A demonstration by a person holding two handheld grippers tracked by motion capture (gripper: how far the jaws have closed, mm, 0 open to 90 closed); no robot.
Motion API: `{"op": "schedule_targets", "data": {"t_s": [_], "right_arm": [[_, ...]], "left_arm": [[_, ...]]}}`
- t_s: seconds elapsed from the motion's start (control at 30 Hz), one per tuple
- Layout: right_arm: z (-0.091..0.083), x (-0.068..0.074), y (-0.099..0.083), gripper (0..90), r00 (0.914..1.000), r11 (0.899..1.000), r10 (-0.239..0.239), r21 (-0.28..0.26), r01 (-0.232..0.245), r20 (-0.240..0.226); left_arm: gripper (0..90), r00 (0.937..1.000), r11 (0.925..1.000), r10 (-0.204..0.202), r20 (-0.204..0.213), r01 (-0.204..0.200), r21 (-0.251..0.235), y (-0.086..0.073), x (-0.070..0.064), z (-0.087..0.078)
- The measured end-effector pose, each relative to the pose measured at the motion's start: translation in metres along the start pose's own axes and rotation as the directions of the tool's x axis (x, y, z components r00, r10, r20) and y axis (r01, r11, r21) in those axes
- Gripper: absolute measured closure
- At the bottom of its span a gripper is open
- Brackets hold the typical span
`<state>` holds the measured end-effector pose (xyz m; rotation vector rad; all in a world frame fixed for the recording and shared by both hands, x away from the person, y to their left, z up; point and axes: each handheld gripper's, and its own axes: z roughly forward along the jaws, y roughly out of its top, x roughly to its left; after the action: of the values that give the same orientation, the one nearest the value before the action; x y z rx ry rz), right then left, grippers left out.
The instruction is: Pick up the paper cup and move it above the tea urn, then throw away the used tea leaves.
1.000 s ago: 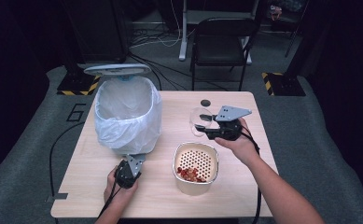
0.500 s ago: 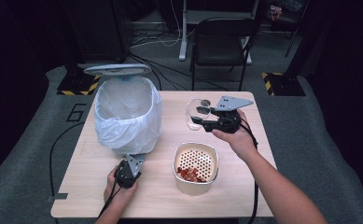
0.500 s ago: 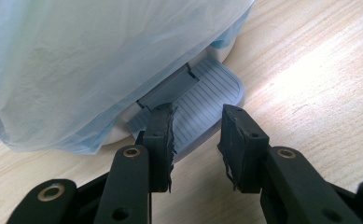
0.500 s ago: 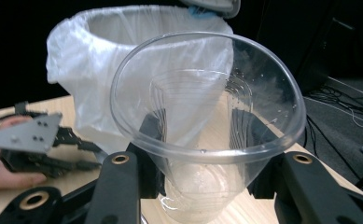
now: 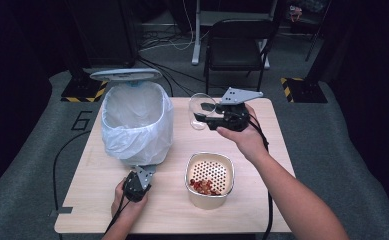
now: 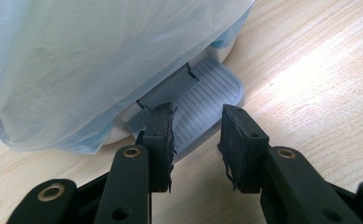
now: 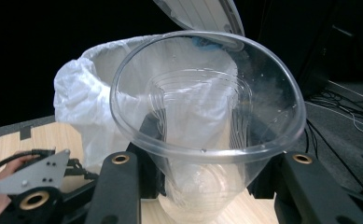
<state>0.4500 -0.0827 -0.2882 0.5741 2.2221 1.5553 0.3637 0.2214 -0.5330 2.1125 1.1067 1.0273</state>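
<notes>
- Seen from above, a wooden table (image 5: 97, 210) carries a white-lined pedal bin (image 5: 137, 122) at about ten o'clock, its lid (image 5: 126, 75) standing open
- The right gripper (image 5: 205, 118), near one o'clock, has its jaws clamped around a clear plastic bowl (image 5: 199, 109), lifted off the table and tilted with its mouth facing the bin
- In the right gripper view the bowl (image 7: 207, 126) sits between the jaws, the bin liner (image 7: 95, 93) behind it
- The left gripper (image 6: 195, 135), at seven o'clock, has its jaws narrowly apart, holding nothing, resting over the bin's ribbed foot pedal (image 6: 202, 100)
- A cream perforated basket (image 5: 210, 180) at five o'clock holds reddish scraps (image 5: 203, 186)
</notes>
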Motion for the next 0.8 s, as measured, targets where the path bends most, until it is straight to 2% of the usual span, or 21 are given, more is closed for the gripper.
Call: {"op": "schedule_targets", "data": {"t_s": [0.17, 0.2, 0.3, 0.8], "right_arm": [[0.012, 0.003, 0.013, 56.5, 0.9999, 1.000, -0.004, 0.003, 0.004, -0.010], [0.016, 0.004, 0.019, 56.6, 0.9999, 1.000, -0.008, 0.002, 0.008, -0.011], [0.022, 0.004, 0.026, 56.6, 0.9999, 1.000, 0.003, 0.003, -0.003, -0.012], [0.045, 0.010, 0.042, 56.5, 0.9988, 1.000, 0.001, 0.017, -0.001, -0.048]], "left_arm": [[64.7, 1.0000, 1.0000, -0.001, 0.001, 0.001, 0.000, 0.000, 0.000, 0.000], [64.6, 0.9999, 0.9999, -0.012, 0.000, 0.012, -0.007, 0.000, 0.000, 0.000], [64.7, 0.9999, 0.9999, -0.014, 0.004, 0.014, -0.009, 0.000, 0.000, 0.001], [64.7, 0.9998, 0.9999, -0.013, 0.012, 0.013, -0.001, 0.000, 0.000, 0.000]]}}
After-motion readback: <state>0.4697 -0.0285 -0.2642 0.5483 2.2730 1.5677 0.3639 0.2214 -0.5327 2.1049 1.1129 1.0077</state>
